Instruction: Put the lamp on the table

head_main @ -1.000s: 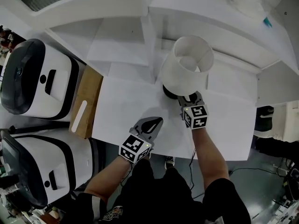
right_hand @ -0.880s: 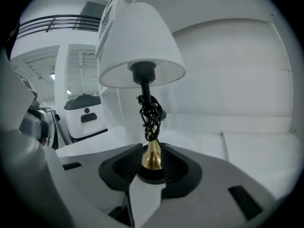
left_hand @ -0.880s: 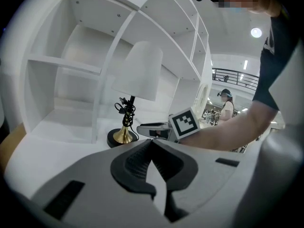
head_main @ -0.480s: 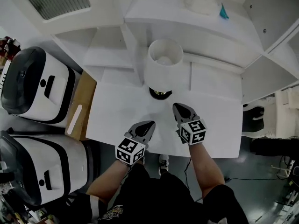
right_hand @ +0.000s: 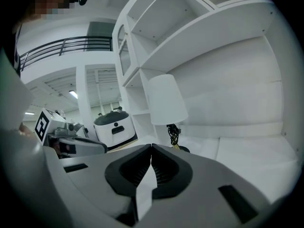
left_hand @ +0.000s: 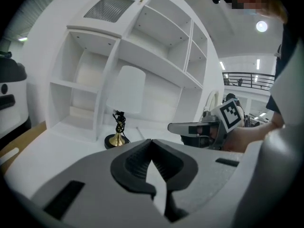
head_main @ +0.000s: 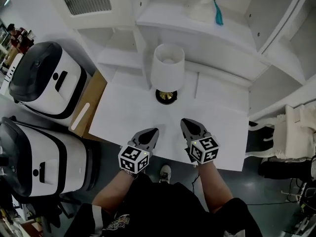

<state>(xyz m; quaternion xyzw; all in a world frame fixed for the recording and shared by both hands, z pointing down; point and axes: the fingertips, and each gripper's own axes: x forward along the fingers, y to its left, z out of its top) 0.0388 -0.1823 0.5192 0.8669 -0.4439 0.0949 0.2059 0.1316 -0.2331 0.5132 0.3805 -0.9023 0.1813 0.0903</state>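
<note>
The lamp [head_main: 166, 73], with a white shade, a brass stem and a black round base, stands upright on the white table [head_main: 123, 112] near its far edge. It also shows in the left gripper view as the lamp [left_hand: 124, 103] and in the right gripper view as the lamp [right_hand: 166, 106]. My right gripper [head_main: 188, 124] is shut and empty, a short way in front of the lamp. My left gripper [head_main: 151, 132] hovers beside it over the table's near part, shut with nothing in it. Both grippers are apart from the lamp.
A white shelf unit [head_main: 207, 43] rises right behind the table, with a white bundle and a teal item [head_main: 217, 11] on top. Two white-and-black machines [head_main: 44, 78] and a brown board [head_main: 89, 105] stand to the left. A white chair [head_main: 296, 132] is at the right.
My right gripper let go of the lamp's base, shut and drew back toward me. The lamp stays standing on the table. The head view has pulled back and tilted.
</note>
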